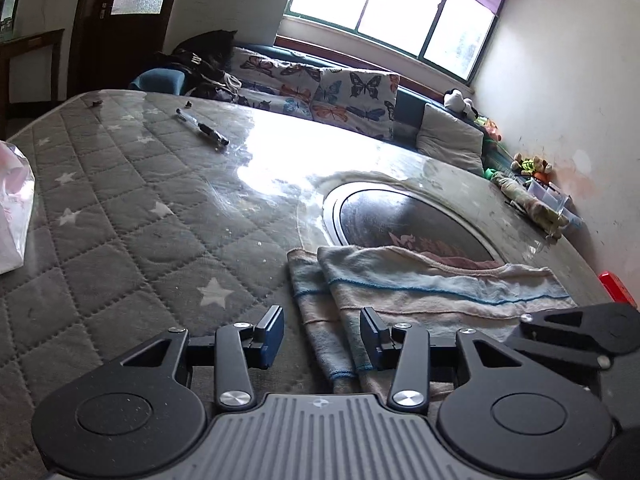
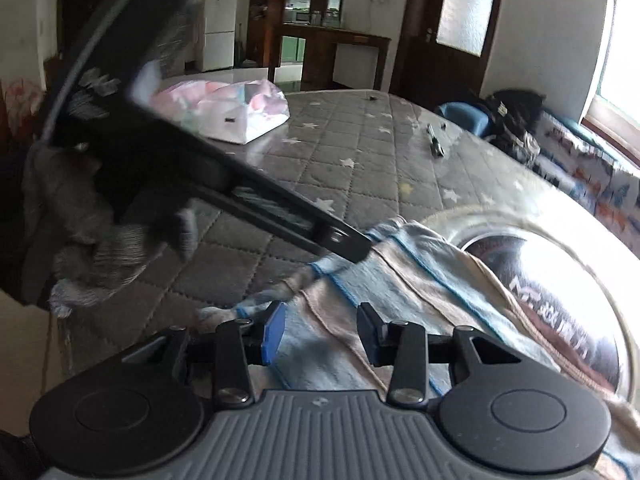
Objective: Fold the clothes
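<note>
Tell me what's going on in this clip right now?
A person holds a two-finger gripper in each hand over a striped cloth lying on a quilted table cover. The left gripper and right gripper are both open, poised at the cloth's near edge, gripping nothing. The cloth is already folded over at least once and partly covers a round dark plate. A pen lies farther back.
</note>
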